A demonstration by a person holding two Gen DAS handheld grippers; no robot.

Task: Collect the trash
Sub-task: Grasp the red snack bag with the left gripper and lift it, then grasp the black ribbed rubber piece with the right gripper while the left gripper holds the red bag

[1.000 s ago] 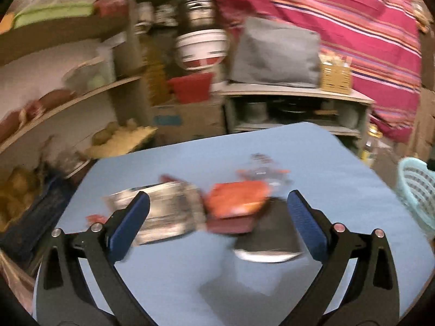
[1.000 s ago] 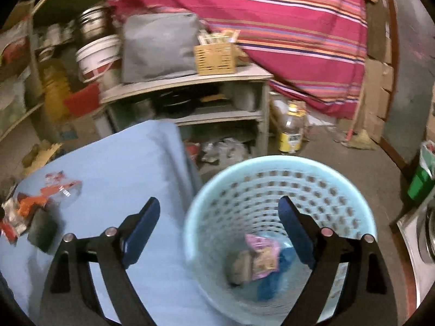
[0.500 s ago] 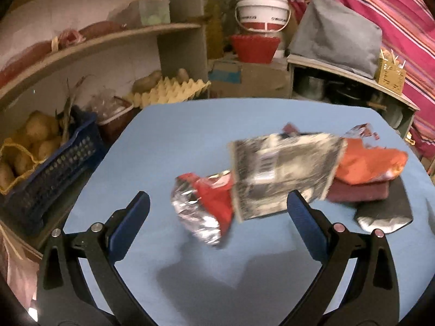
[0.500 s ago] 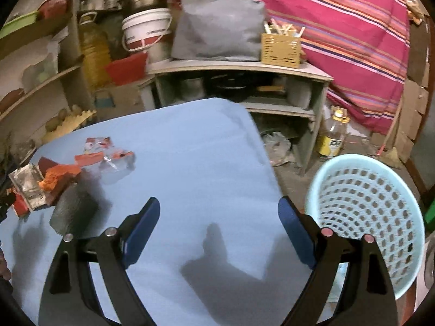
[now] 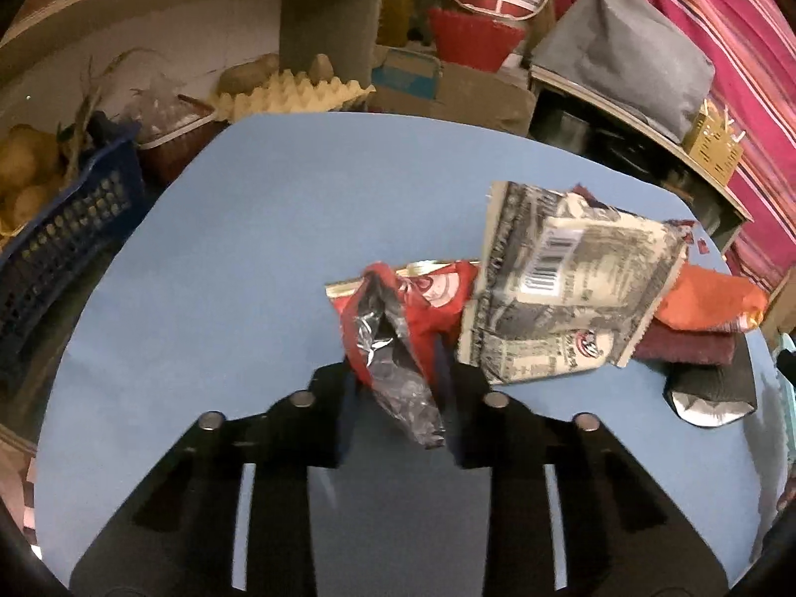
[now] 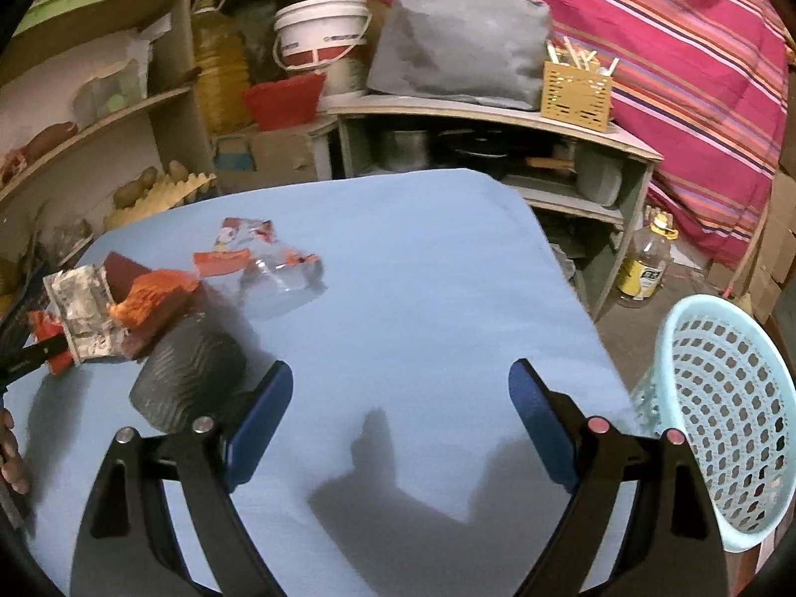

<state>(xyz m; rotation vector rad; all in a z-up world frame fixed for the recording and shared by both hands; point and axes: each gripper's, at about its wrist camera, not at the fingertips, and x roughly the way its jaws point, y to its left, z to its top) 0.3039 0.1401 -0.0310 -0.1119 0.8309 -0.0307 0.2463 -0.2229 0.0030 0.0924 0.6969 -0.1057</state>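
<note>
Several wrappers lie in a heap on the blue table (image 5: 224,273). A red foil wrapper (image 5: 398,328) sits between the pads of my left gripper (image 5: 398,398), whose jaws are closing and pinch it. Beside it lie a beige printed packet (image 5: 562,288), an orange wrapper (image 5: 706,303) and a dark grey packet (image 5: 711,393). My right gripper (image 6: 398,398) hovers open over bare table with nothing between its fingers. The dark grey packet (image 6: 189,373) lies just off its left finger, and a clear wrapper (image 6: 278,278) is farther back. The pale blue basket (image 6: 721,398) stands on the floor to the right.
A blue crate of potatoes (image 5: 54,229) and an egg tray (image 5: 293,94) border the table's left and far side. Shelves with pots and a white bucket (image 6: 318,30) stand behind. An oil bottle (image 6: 644,268) is on the floor. A person's hand (image 6: 10,452) shows at the left edge.
My left gripper moved in on the red foil wrapper and its wide jaws came together around it. My right gripper swung from above the basket to over the table.
</note>
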